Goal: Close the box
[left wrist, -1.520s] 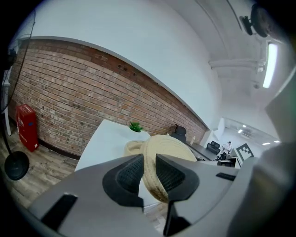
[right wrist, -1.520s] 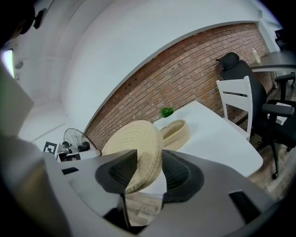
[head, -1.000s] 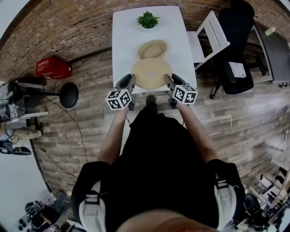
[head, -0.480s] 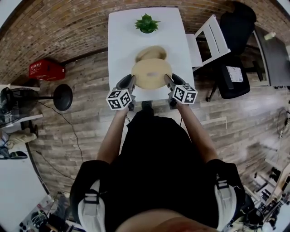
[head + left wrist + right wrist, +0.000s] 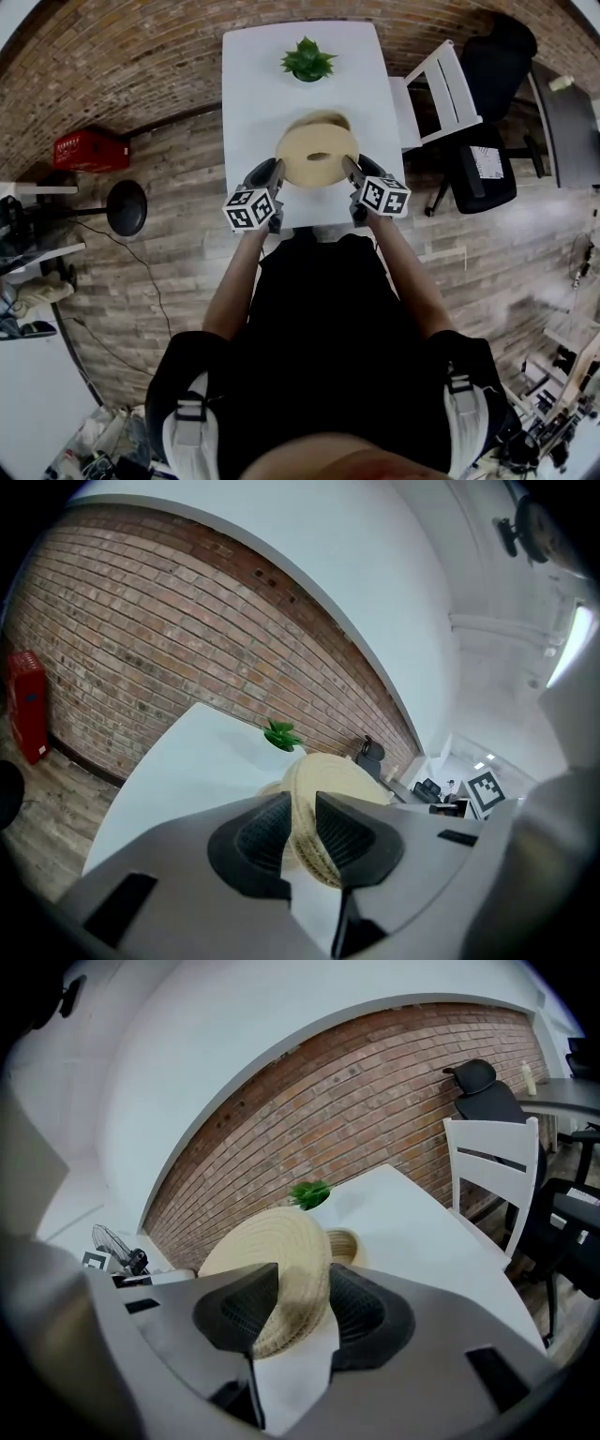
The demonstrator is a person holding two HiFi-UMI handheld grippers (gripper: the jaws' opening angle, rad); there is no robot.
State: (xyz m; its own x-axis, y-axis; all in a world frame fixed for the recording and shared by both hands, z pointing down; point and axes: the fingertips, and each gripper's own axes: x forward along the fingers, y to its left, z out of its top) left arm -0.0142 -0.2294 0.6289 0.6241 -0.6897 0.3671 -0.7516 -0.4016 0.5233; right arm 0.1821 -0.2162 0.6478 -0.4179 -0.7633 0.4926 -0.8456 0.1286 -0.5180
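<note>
One woven lid [image 5: 318, 157] clamped in left hand-held gripper [image 5: 301, 825], right hand-held gripper [image 5: 306, 1305], woven box [image 5: 317, 119] beyond

No legible text, brand, label or number anywhere, white cube with black square coded markers [image 5: 248, 208] on the left tool [image 5: 277, 171], matching marker cube [image 5: 382, 196] on the right tool [image 5: 346, 167], patterns without letters or digits, red crate [image 5: 91, 150] on the floor too small to read
</note>
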